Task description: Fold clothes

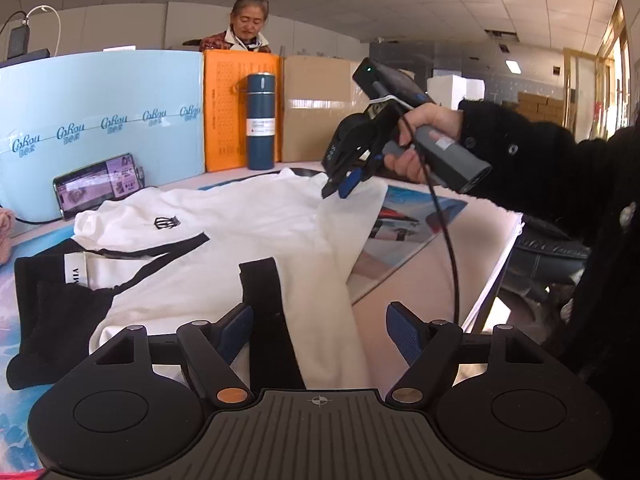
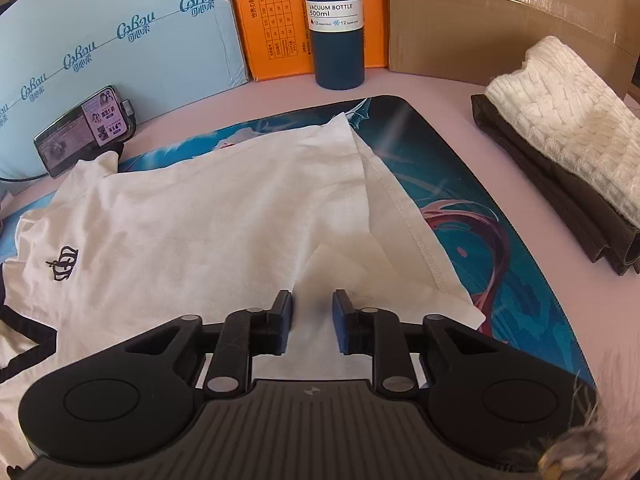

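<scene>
the white t-shirt (image 2: 208,216) lies flat on the printed mat (image 2: 500,248), its stitched hem at the right, bare pink table (image 2: 460,120) beyond; soft cotton with black trim; the right gripper (image 2: 312,320) tilts down over the hem, jaws parted, holding nothing; the left gripper (image 1: 320,332) hovers near, spread wide.

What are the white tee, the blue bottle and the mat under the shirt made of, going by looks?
White tee: soft matte knit, likely cotton; it creases and shows a stitched hem.
Blue bottle: rigid with a smooth satin coat, probably painted metal; its label reads vacuum bottle.
Mat: thin, flat, printed, slightly glossy; fabric-topped rubber or plastic, can't tell.
</scene>
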Demonstrator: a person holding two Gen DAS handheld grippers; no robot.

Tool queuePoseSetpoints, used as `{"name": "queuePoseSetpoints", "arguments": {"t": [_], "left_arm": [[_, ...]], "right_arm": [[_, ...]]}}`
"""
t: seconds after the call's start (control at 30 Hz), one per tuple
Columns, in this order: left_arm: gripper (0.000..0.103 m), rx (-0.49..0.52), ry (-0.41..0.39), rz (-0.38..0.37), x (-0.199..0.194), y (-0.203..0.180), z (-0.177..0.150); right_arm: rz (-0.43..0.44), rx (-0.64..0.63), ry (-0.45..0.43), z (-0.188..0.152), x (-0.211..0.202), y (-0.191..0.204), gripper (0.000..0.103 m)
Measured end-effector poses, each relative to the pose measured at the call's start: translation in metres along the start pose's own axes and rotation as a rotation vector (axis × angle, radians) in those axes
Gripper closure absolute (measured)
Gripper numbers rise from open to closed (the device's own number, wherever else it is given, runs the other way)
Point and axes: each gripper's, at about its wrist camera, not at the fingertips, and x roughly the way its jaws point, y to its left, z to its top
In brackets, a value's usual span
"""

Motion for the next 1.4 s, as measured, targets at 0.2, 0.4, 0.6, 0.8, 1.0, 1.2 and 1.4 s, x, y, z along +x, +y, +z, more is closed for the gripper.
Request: {"name": "queuePoseSetpoints", "arguments": {"t": [0.2,0.4,0.6,0.8,1.0,1.2,1.4], "left_arm": [[0.093,0.094,-0.059,-0.008,-0.011,0.000,0.005],[0.093,0.246,-0.122,-0.093,-0.030,-0.013,0.022],[0.088,0.282,0.040,-0.219,-0.024,-0.031,0.006],[0.047,0.108,-0.026,-0.136,-0.043,-0.016,0.001],[0.031,-0.308,-0.162,0.373,-0.065,0.056,0.003],[0.031,-0.492,-0.133,0.495,-0.063,0.143,0.017],[0.031,-0.629,-0.003,0.399,-0.003,0.236,0.042]], "right_arm": [[-0.003,0.085,-0.131,-0.042,-0.052,-0.023,0.101],[0.031,0.215,-0.295,-0.097,-0.124,-0.056,0.101],[-0.014,0.298,-0.253,-0.150,-0.133,-0.084,0.101],[-0.012,0.325,-0.352,-0.160,-0.141,-0.090,0.061],[0.012,0.261,-0.432,-0.147,-0.133,-0.070,0.046],[0.255,0.009,-0.386,-0.141,-0.115,-0.015,0.034],[0.419,-0.098,-0.314,-0.118,-0.091,0.051,0.031]]}}
